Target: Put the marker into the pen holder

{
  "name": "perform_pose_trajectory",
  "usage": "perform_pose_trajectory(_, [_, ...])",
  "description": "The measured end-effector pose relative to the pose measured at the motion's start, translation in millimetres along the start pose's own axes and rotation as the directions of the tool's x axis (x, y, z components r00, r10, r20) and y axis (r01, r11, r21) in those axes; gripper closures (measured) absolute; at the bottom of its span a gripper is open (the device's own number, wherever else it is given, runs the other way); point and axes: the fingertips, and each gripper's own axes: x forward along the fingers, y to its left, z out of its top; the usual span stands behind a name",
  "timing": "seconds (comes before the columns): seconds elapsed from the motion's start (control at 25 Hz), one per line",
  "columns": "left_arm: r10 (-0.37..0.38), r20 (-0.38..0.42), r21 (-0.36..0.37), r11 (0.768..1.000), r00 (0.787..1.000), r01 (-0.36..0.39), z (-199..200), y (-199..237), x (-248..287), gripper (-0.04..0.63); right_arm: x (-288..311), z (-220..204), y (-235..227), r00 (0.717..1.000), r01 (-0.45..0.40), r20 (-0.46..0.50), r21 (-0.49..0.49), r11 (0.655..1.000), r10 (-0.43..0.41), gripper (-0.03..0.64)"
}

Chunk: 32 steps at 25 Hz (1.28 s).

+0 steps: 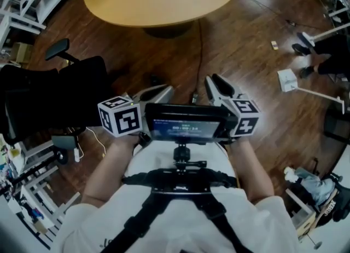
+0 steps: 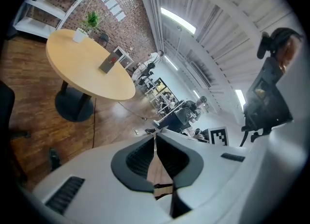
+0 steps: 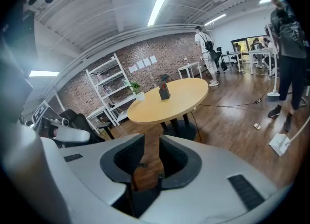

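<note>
wood floor (image 1: 240, 44) fills the head view, and a round table (image 1: 136, 0) stands on it at 12 o'clock, well apart from me. a black chair (image 1: 49, 93) sits at 9 o'clock, near my left arm.

i hold both tools low against my chest, pointing toward the table. the left gripper (image 1: 164, 88) is at about 10 o'clock from the chest-mounted screen (image 1: 183, 126), its marker cube just beside the screen's left edge. in the left gripper view its jaws meet at the tips, with nothing between them. the right gripper (image 1: 214, 79) is at about 2 o'clock from the screen, cube touching or just beside the screen's right edge. in the right gripper view its jaws stand a narrow way apart, and only bare floor shows in the gap.

the pen holder (image 3: 164, 93), a small dark box with something red in it, stands upright near the middle of the tabletop. a white pot (image 3: 139, 96) with a green plant is at 9 o'clock from it, near the table's rim. i cannot make out the marker in any view.
</note>
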Motion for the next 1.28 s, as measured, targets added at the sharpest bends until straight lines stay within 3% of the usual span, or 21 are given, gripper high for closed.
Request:
perform_pose_trajectory(0.44, [-0.016, 0.034, 0.027, 1.000, 0.999, 0.015, -16, -21, -31, 0.597, -29, -12, 28, 0.998, -0.020, 0.055, -0.011, 1.000, 0.021, 0.509])
perform_pose_trajectory(0.68, [0.024, 0.040, 0.045, 0.999, 0.999, -0.025, -10, -13, -61, 0.597, -22, -23, 47, 0.998, -0.029, 0.047, -0.008, 1.000, 0.029, 0.520])
perform_pose_trajectory(0.88, [0.028, 0.039, 0.017, 0.999, 0.999, -0.029, -6, 4, -88, 0.597, -10, -25, 80, 0.997, -0.038, 0.061, -0.026, 0.999, 0.040, 0.589])
perform_pose_trajectory(1.28, [-0.061, -0.039, 0.075, 0.995, 0.997, 0.064, -3, -3, -80, 0.597, -11, -17, 86, 0.995, 0.008, 0.104, -0.056, 0.998, -0.002, 0.614])
